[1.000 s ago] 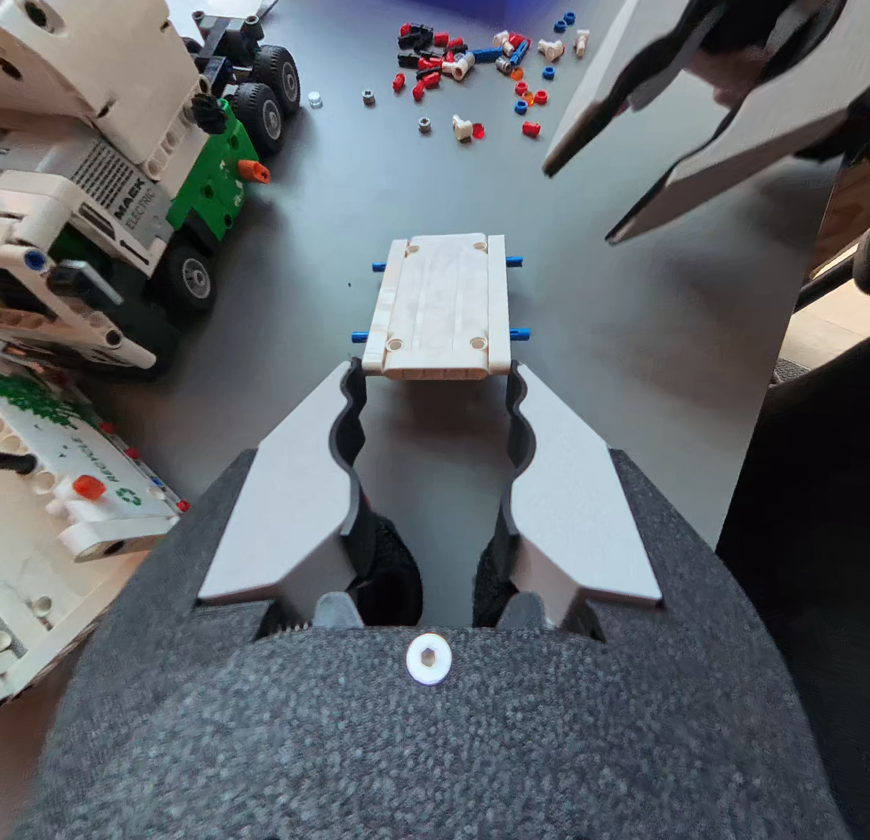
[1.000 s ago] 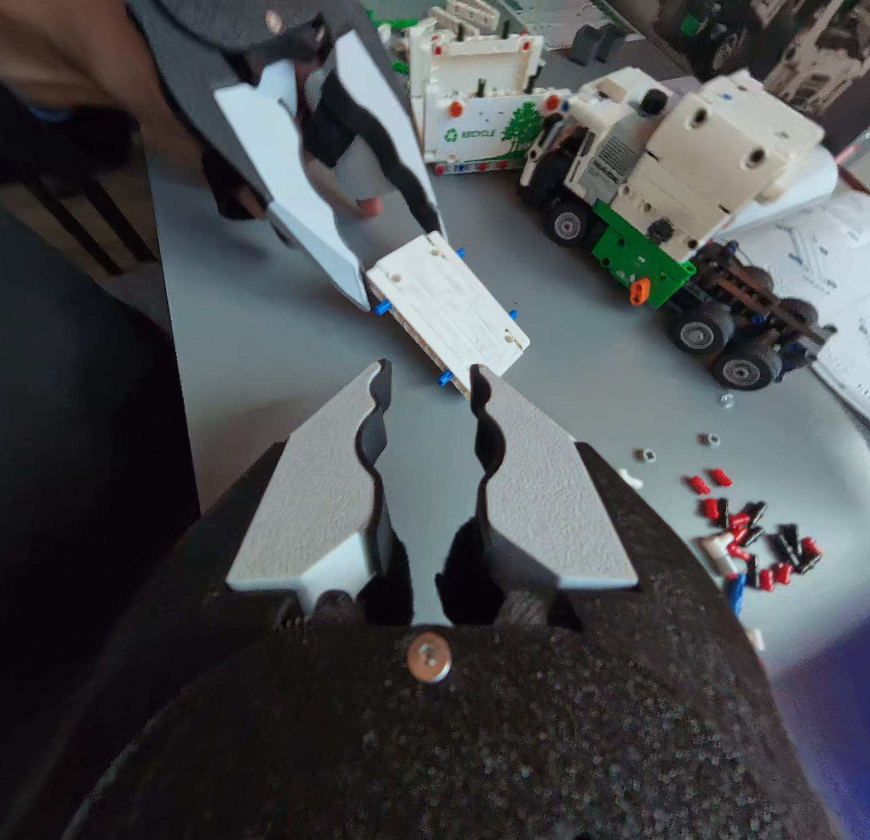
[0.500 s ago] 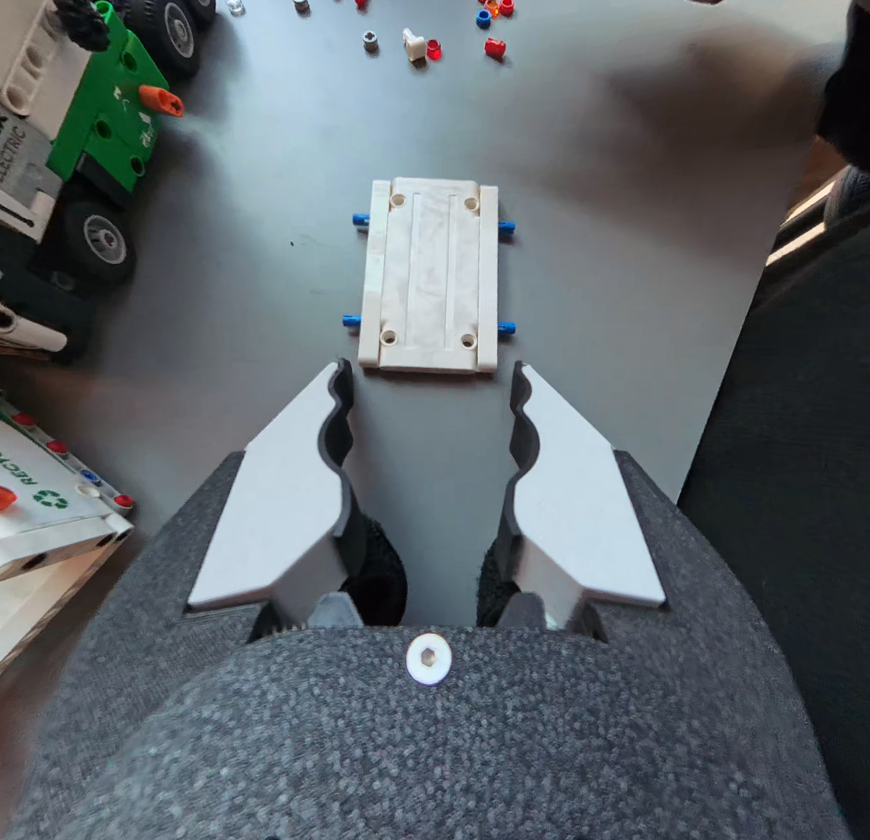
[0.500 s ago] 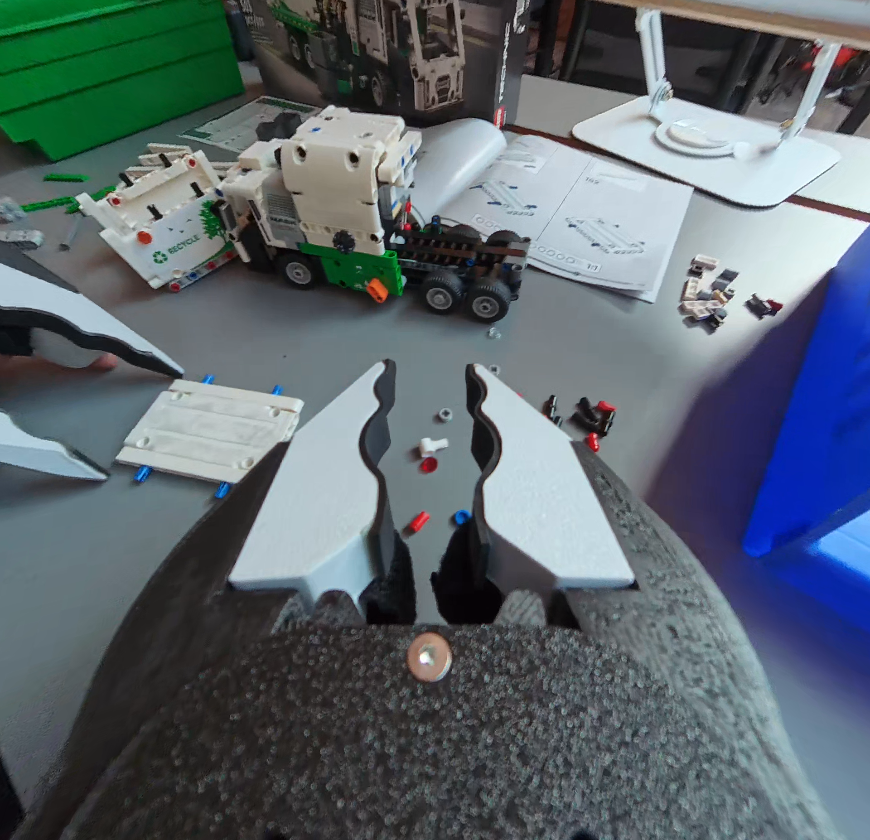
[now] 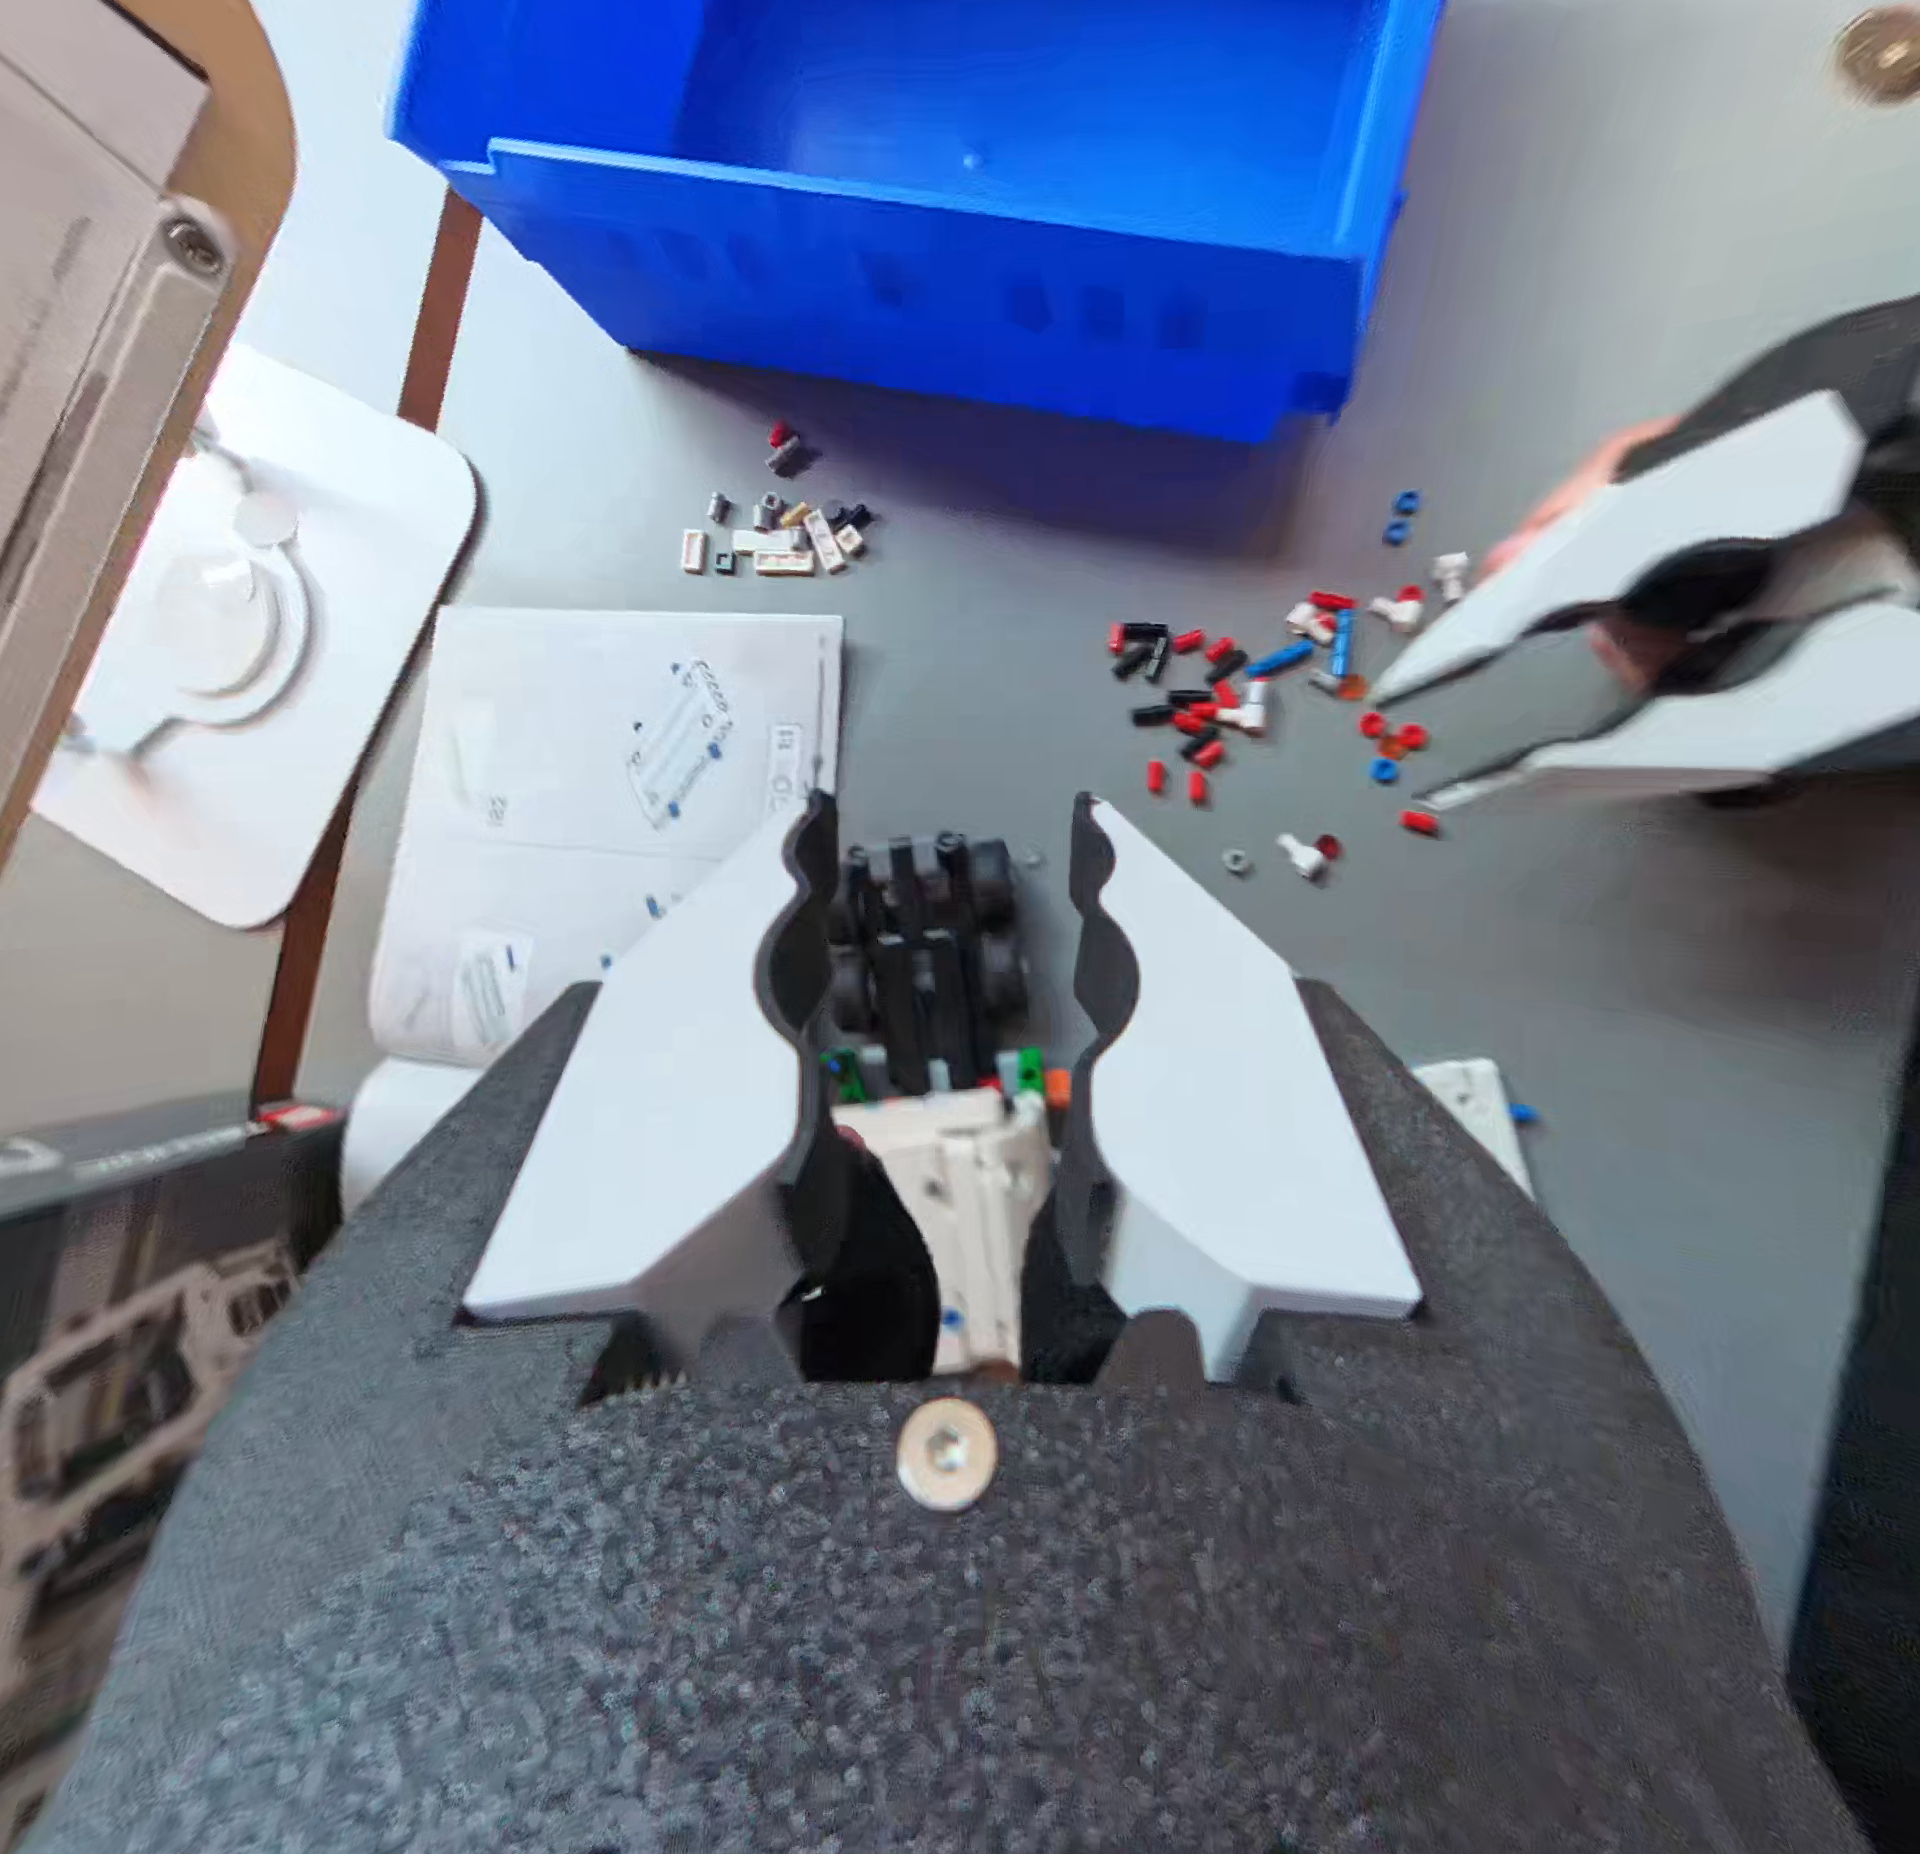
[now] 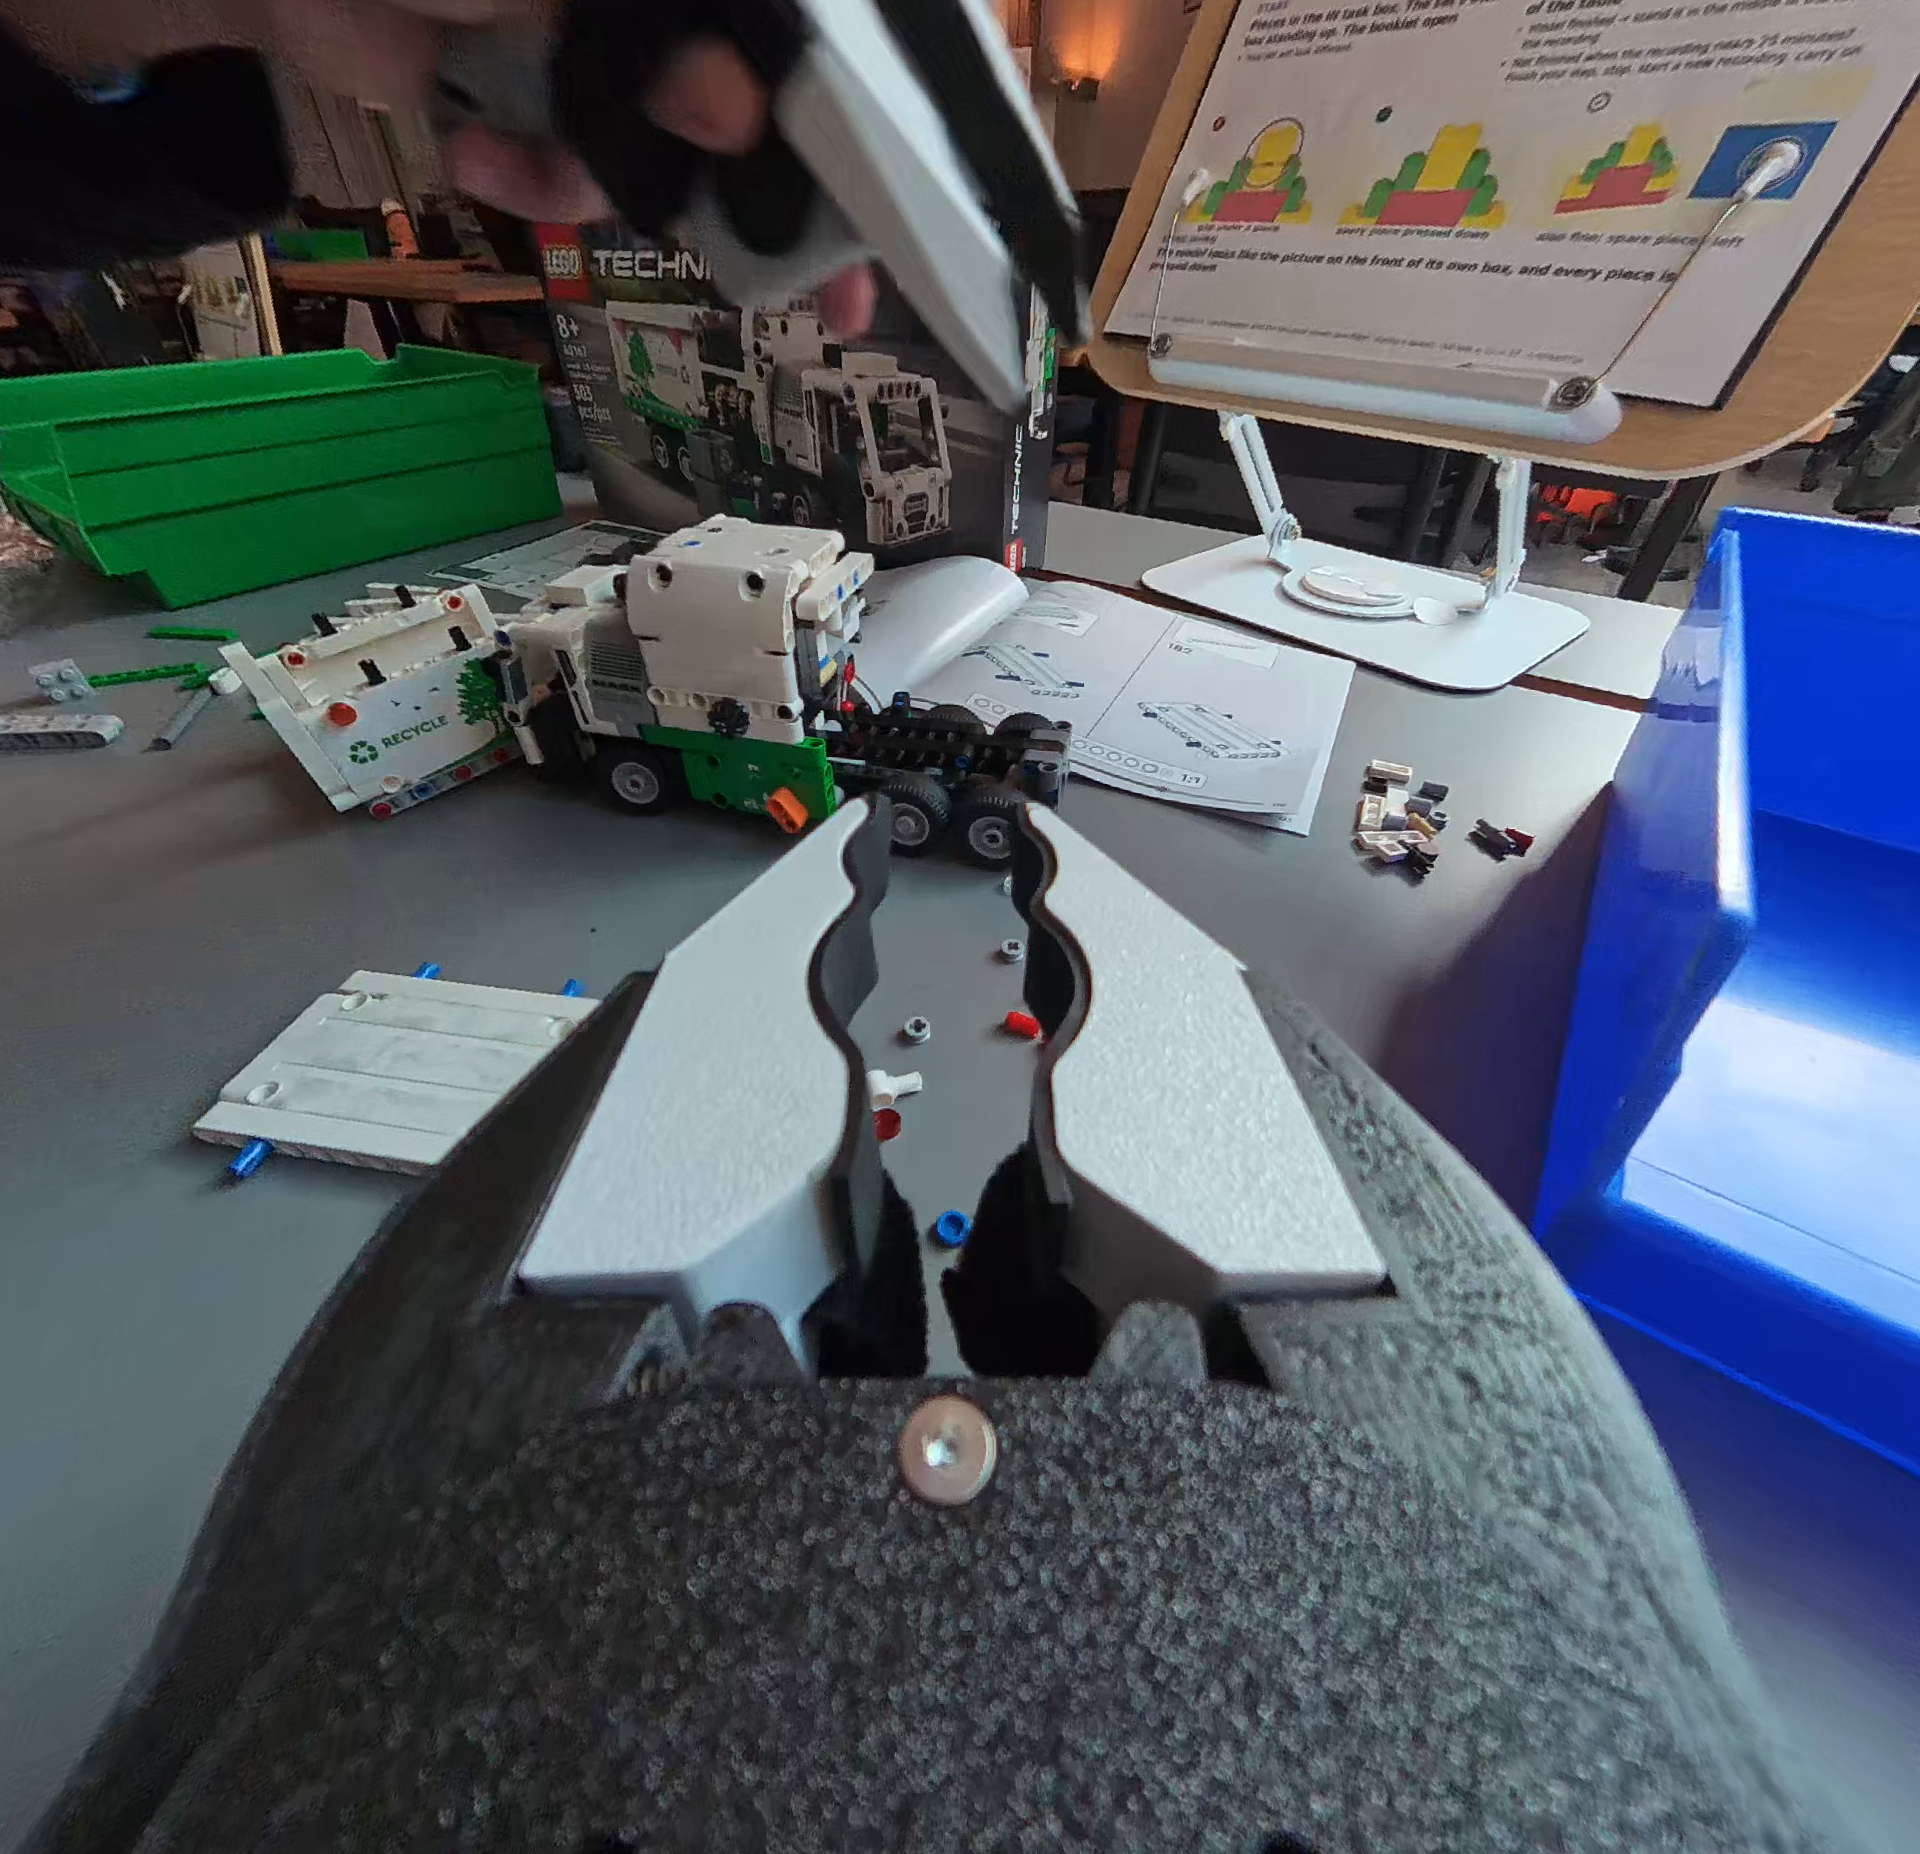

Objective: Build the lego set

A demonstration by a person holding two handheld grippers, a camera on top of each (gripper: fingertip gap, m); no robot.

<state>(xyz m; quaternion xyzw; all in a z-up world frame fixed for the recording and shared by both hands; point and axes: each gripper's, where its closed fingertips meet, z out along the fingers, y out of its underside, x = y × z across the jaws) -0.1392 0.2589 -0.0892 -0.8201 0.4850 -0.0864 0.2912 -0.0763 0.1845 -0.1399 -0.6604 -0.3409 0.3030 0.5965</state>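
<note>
The part-built white and green lego truck [image 6: 727, 703] stands on the grey table, its black rear chassis [image 5: 914, 952] bare. My left gripper [image 5: 953, 807] is open and empty, held high above the truck and looking down on it; it also shows at the top of the right wrist view [image 6: 1044, 370]. A flat white panel with blue pins [image 6: 395, 1066] lies on the table left of my right gripper [image 6: 948, 815]. The right gripper is open and empty, low over scattered small pins [image 6: 894, 1082]. It shows at the right edge of the left wrist view [image 5: 1397, 750], beside the pin pile [image 5: 1226, 692].
A blue bin [image 5: 935, 194] stands behind the pins, and shows at the right in the right wrist view [image 6: 1766, 869]. The open booklet [image 5: 623, 765] lies beside the truck. A white recycle body [image 6: 384, 703], green bins [image 6: 260, 454], the set's box [image 6: 779, 402] and a sheet stand [image 6: 1351, 620] lie beyond.
My left gripper has lifted away from the white panel and swung over the truck. My right gripper has turned from the panel to the loose pins near the blue bin. The panel stays on the table.
</note>
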